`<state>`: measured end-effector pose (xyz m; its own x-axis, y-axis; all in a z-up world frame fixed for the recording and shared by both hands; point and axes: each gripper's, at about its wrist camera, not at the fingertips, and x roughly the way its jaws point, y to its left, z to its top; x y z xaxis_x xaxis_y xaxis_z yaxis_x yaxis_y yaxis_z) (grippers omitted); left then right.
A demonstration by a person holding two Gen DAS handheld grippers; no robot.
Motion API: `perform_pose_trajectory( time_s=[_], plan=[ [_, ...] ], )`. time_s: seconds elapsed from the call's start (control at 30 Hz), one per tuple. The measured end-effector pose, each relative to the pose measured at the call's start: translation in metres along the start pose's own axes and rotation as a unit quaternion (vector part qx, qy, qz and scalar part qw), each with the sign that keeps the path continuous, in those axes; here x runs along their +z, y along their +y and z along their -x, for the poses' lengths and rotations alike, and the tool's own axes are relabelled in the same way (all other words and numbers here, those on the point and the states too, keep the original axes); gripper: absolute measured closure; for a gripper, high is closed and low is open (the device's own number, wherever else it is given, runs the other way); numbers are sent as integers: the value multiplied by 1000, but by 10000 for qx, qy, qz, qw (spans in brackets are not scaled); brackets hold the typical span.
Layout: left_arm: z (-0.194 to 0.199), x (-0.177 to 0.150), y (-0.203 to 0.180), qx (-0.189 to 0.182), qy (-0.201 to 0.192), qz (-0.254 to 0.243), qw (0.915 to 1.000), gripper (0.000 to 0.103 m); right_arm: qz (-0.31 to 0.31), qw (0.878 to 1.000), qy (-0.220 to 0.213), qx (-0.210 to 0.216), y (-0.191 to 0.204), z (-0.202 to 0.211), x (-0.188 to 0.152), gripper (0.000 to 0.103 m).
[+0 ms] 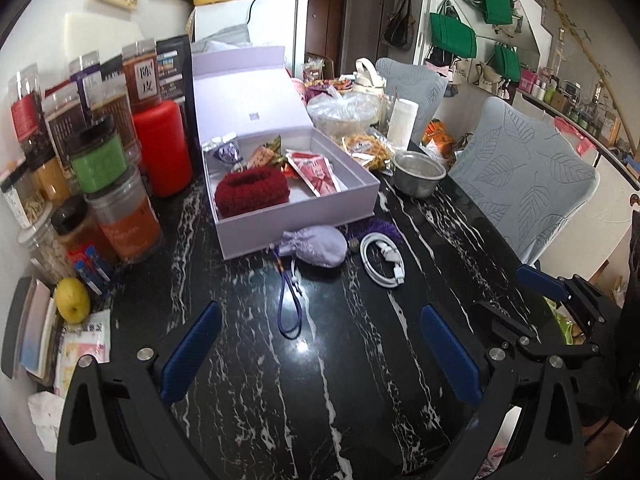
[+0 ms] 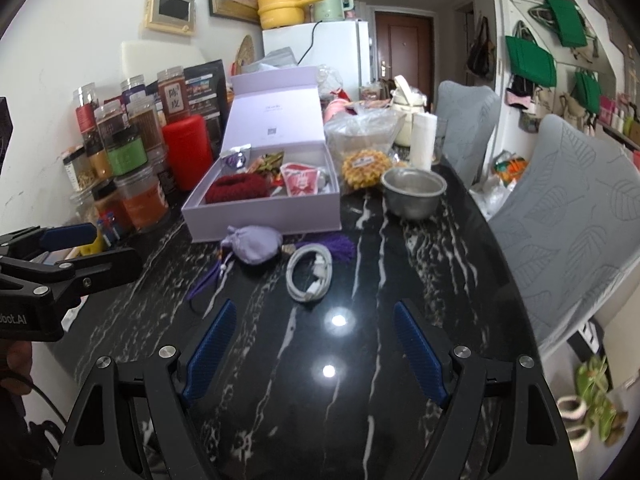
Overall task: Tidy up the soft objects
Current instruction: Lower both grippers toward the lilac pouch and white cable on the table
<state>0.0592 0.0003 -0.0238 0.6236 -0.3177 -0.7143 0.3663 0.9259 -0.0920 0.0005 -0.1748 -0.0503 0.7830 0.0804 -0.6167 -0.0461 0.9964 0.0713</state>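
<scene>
Lavender pouch [image 1: 314, 245] sideways, cord [image 1: 289, 300] toward camera.

walls: white | table [image 1: 304, 380]: black marble (glossy) | chairs [image 2: 576, 216]: grey leaf-print

Both wrist cameras look forward and slightly down along their blue-padded fingers over the black marble table [image 1: 248, 360], low and close to its top. Each faces the open lavender box [image 1: 288, 216] and shares it; the right view sits further right.
</scene>
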Motion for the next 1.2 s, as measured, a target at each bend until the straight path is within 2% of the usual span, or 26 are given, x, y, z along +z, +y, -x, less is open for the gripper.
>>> perform_pose_trajectory(
  time_s=[0.23,0.53,1.03,1.2],
  plan=[
    [-17,-13,6,144,260,98,9995,1,-56,9994,344,26,3,-17,-17,22],
    [-41,-20,20,97,513,360,9980,1,-175,9976,664,1,-1,-48,-23,22],
    [-86,-5,31,102,908,401,9950,1,-182,9939,1087,-77,-5,-96,-10,22],
    [-101,2,34,1,1022,406,9939,1,-158,9925,1206,-96,-4,-110,-5,22]
  ],
)
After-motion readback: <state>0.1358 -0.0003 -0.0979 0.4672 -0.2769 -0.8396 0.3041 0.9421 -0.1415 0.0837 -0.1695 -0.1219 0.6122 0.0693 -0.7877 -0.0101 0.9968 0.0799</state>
